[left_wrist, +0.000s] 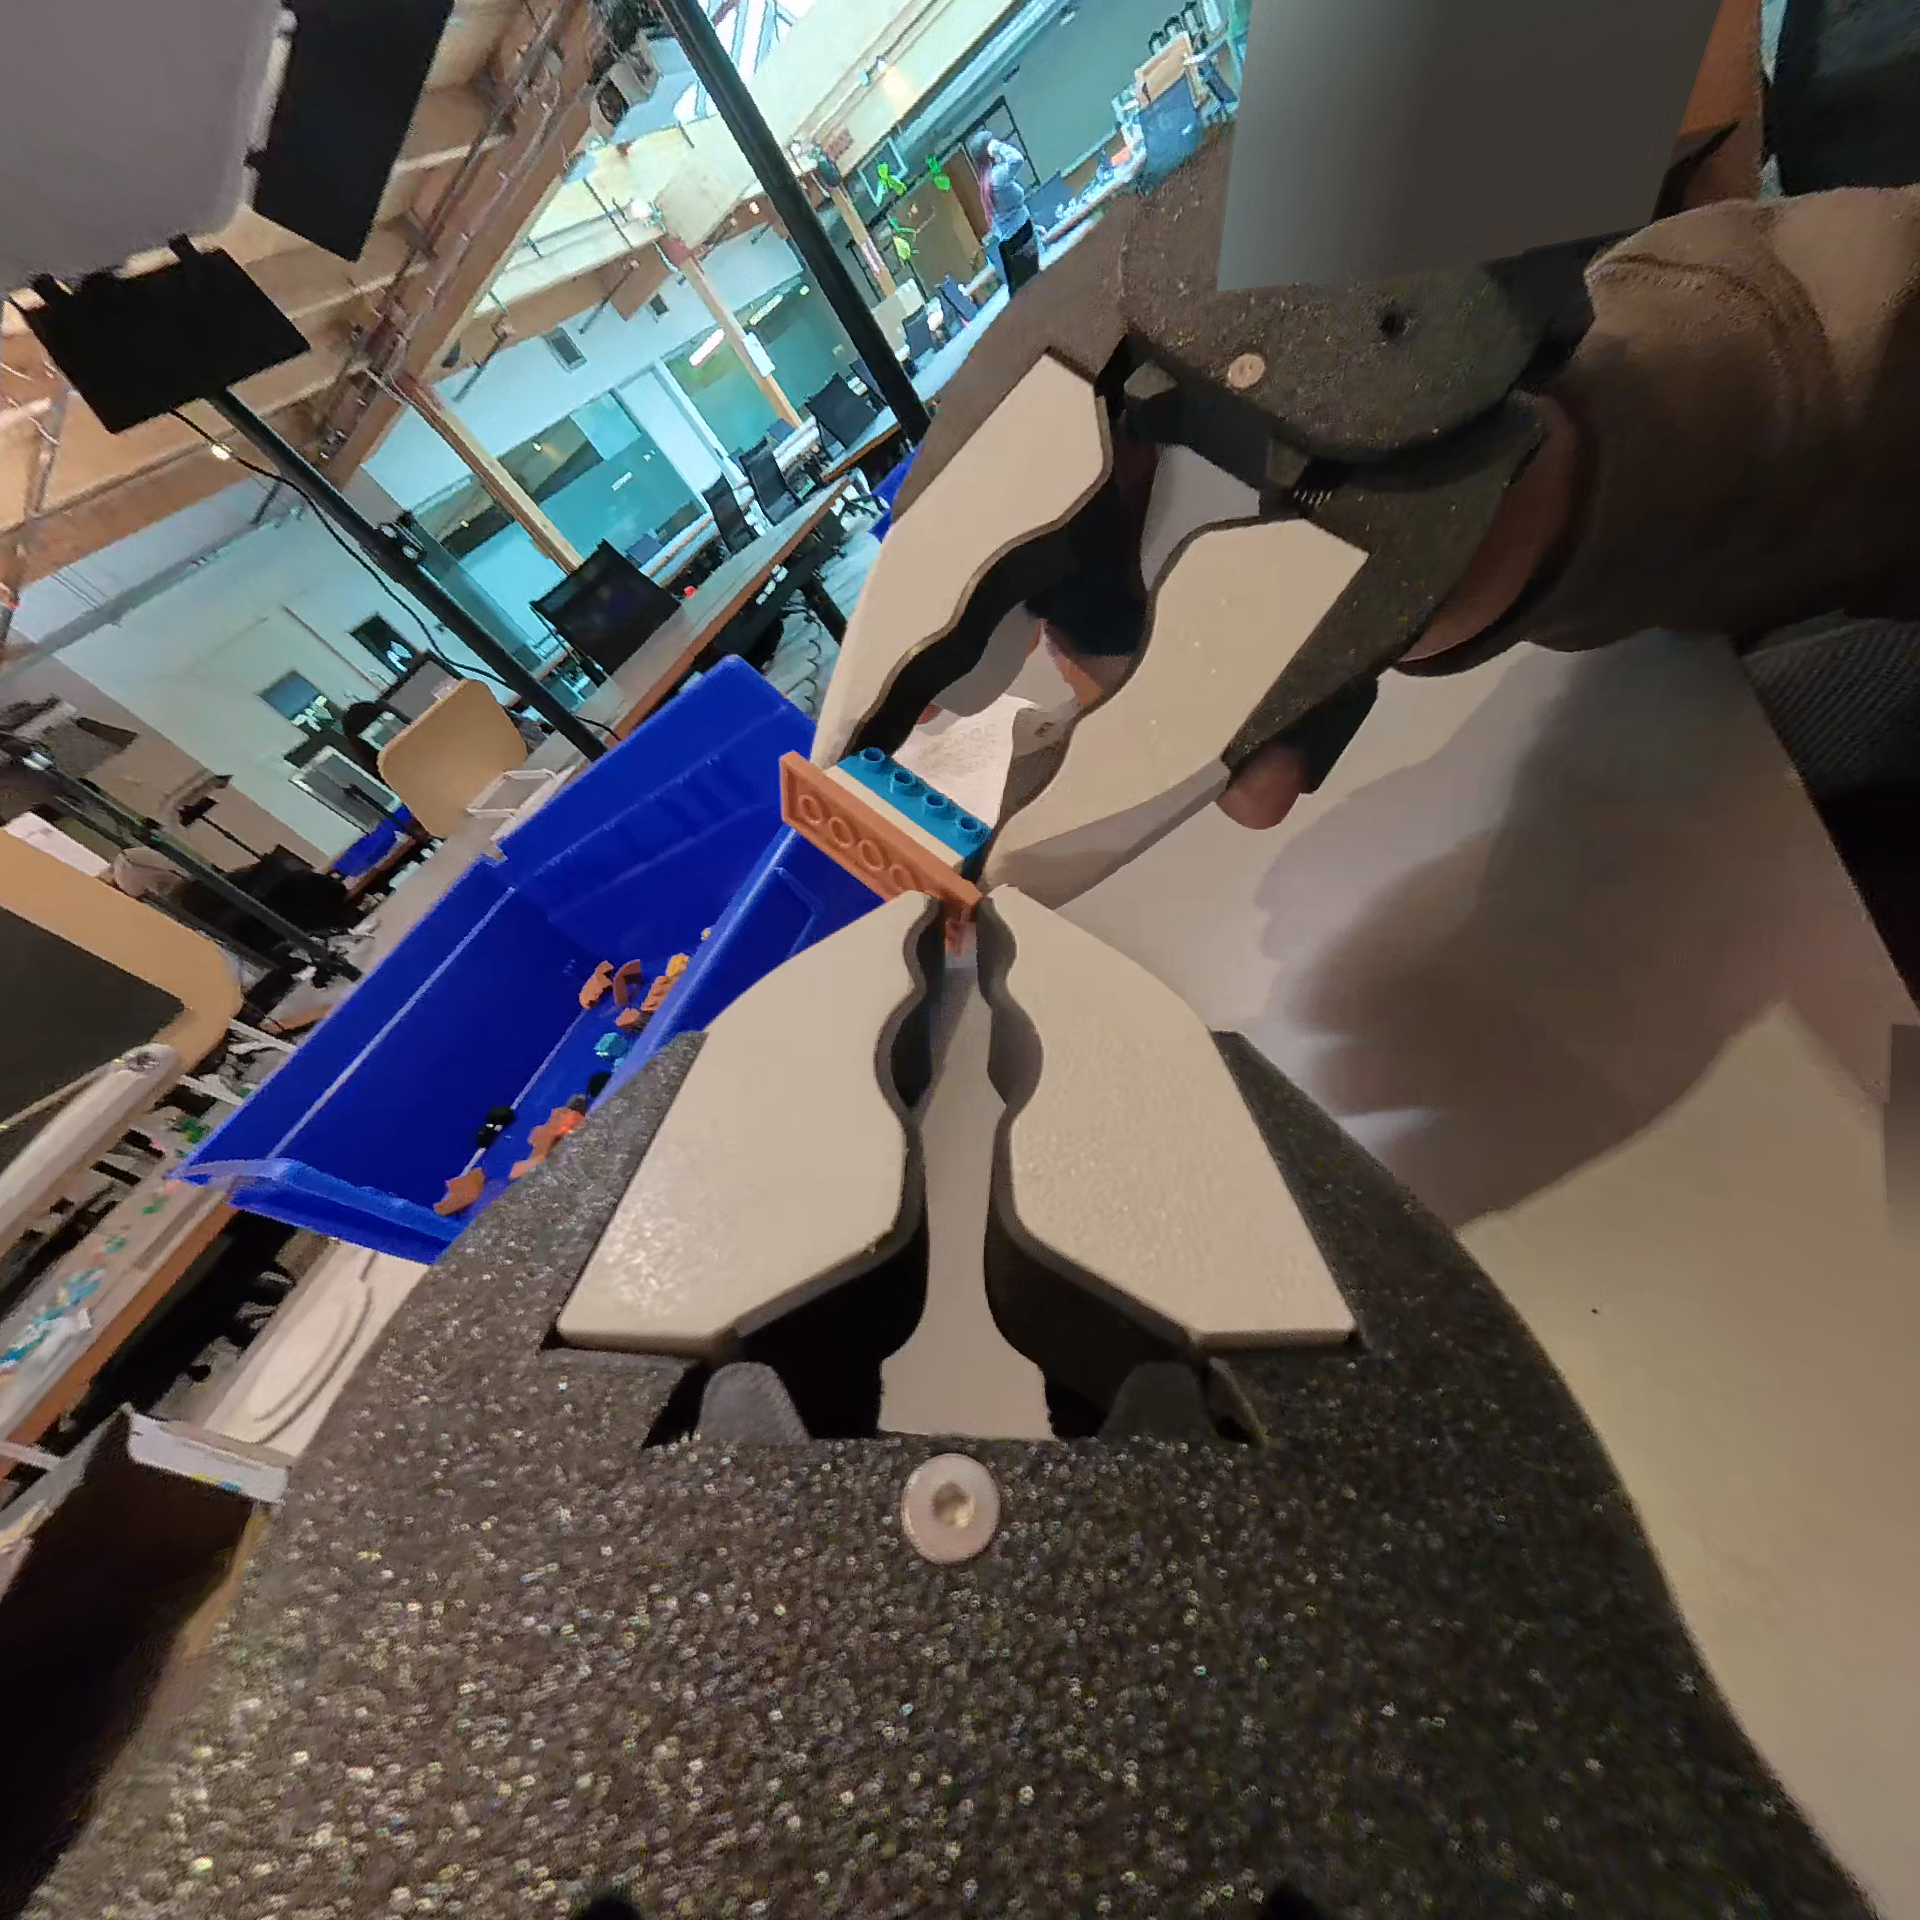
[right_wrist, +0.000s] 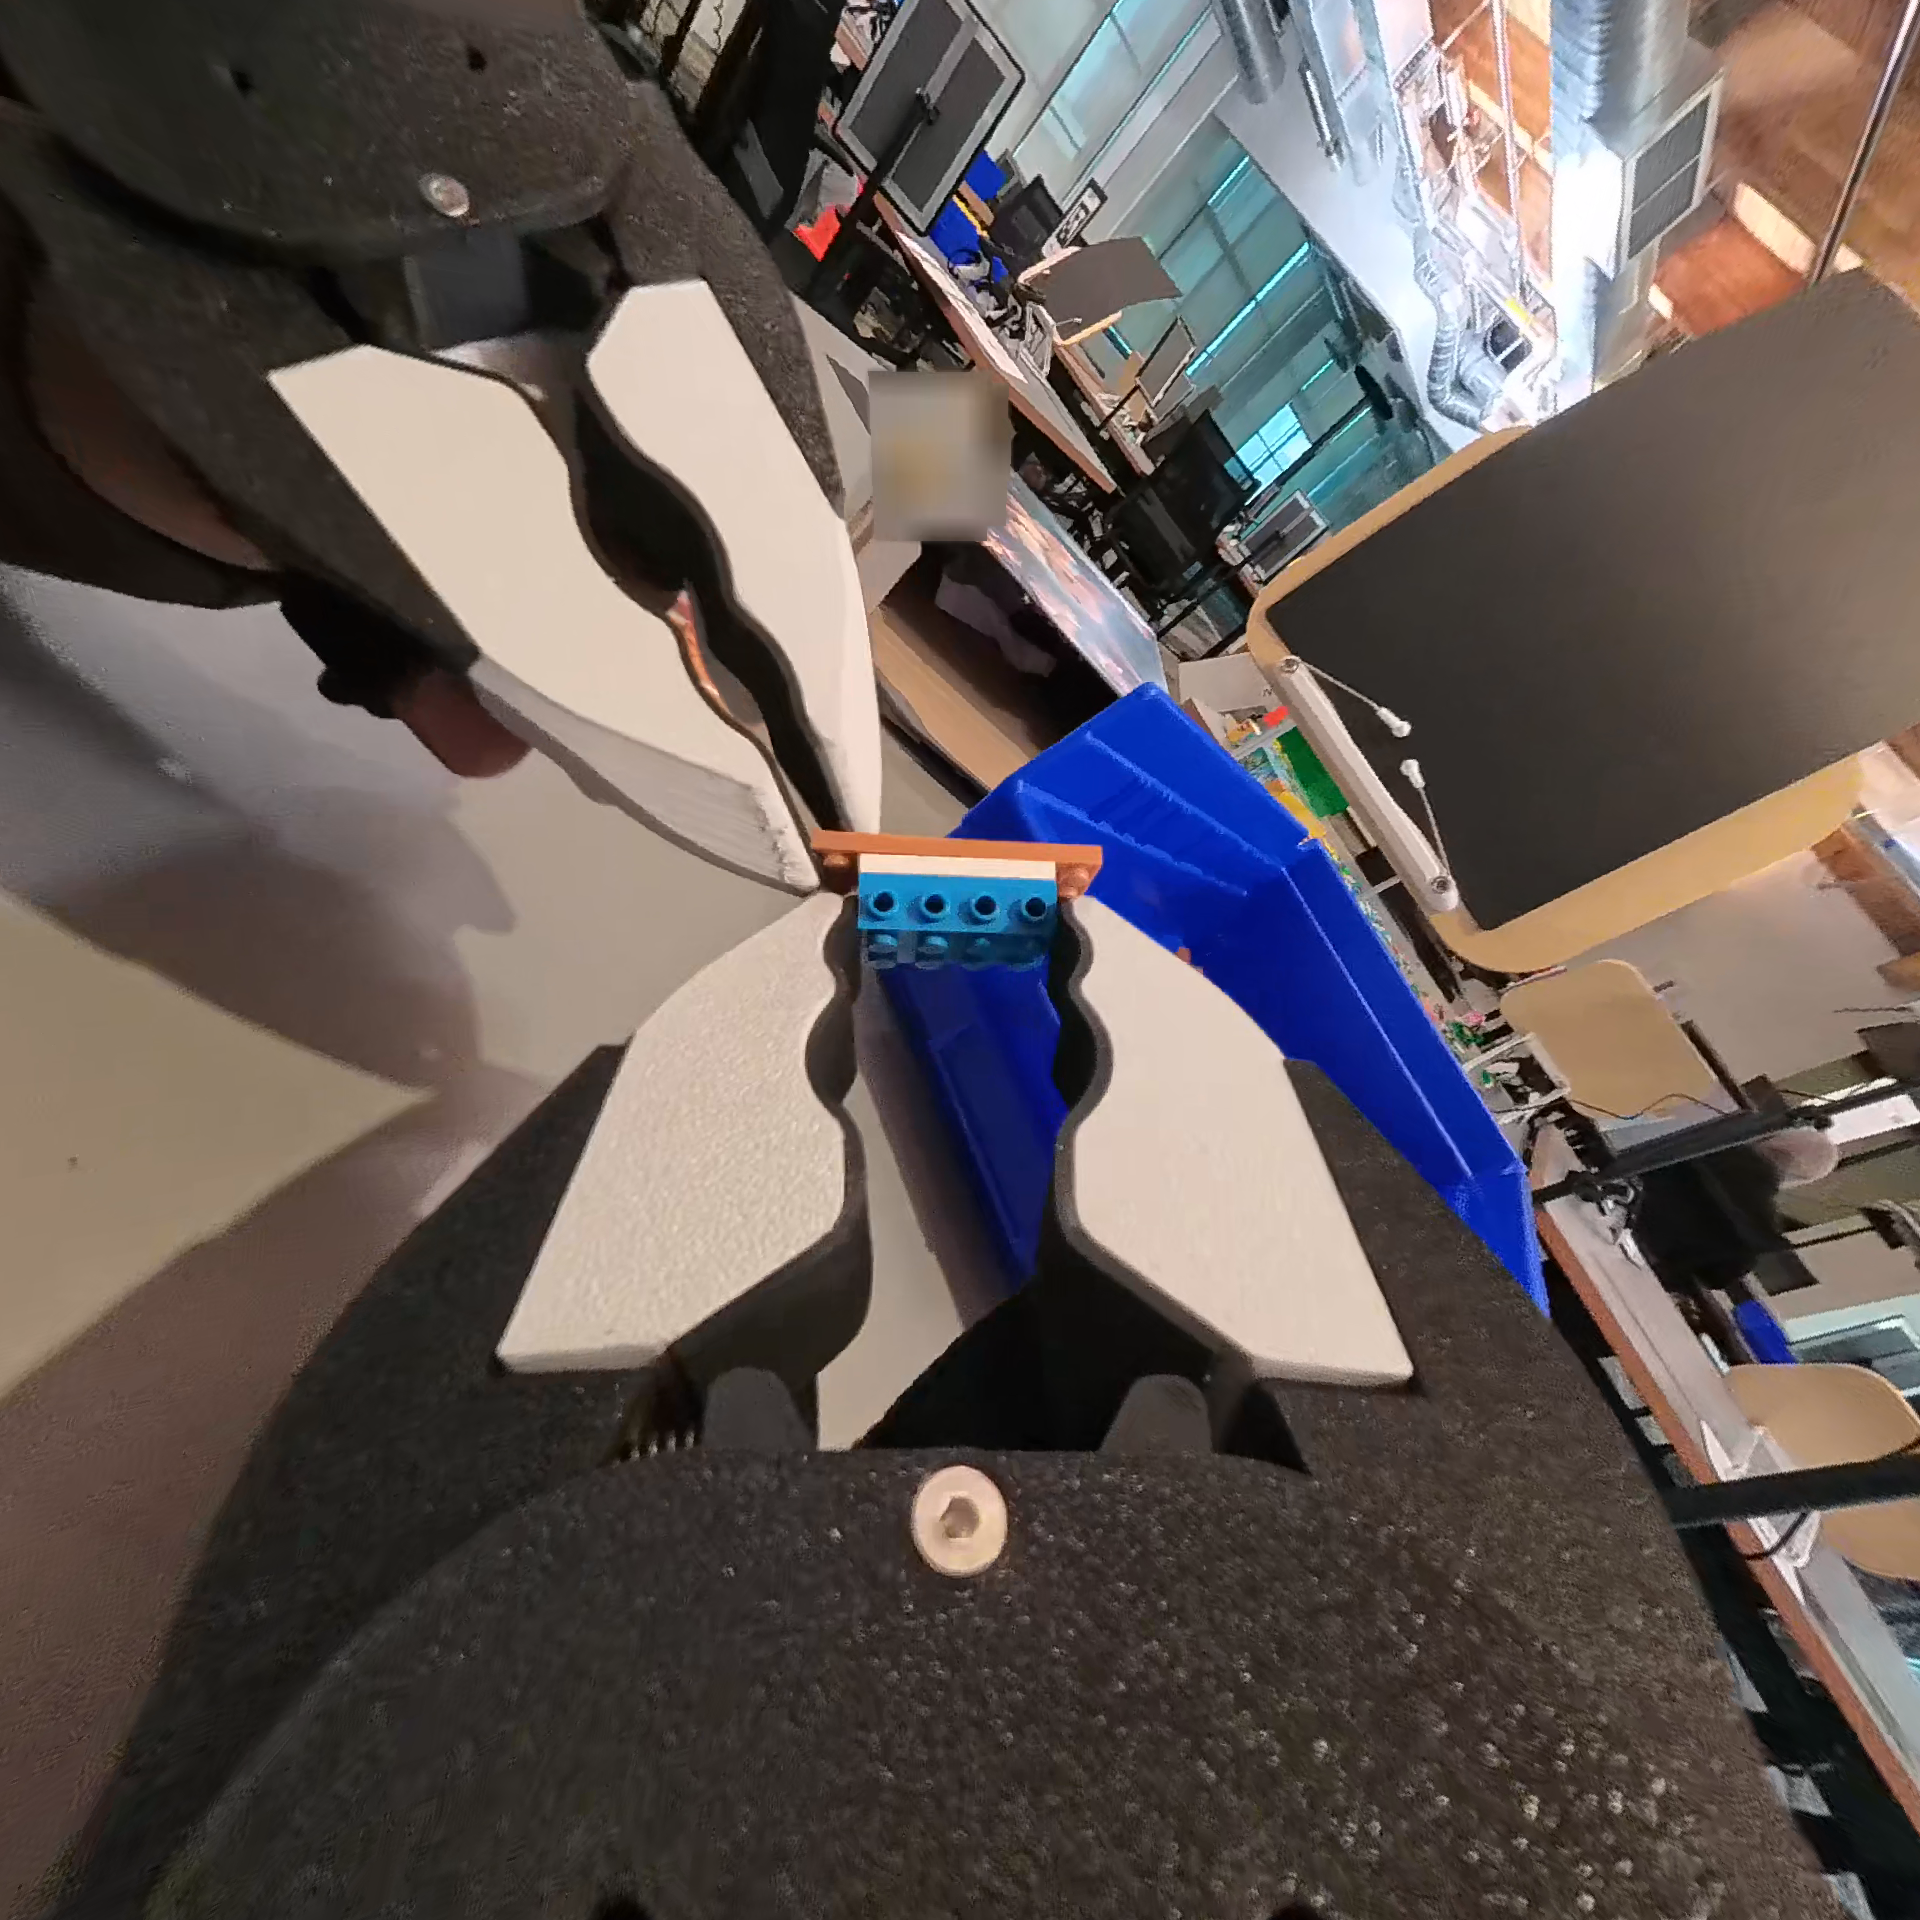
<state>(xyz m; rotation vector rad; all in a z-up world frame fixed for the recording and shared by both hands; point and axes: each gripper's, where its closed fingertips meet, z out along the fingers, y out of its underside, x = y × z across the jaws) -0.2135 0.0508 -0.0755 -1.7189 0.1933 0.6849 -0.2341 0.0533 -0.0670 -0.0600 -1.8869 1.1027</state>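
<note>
Two grippers pinching brick stack

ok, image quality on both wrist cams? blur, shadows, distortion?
Left wrist view: brick stack and left gripper sharp; person's hand and table edge motion-smeared, soft shadows on table, background lines bowed by the wide-angle lens. Right wrist view: right gripper and stack sharp, blue bin crisp, frame edges smeared.
</note>
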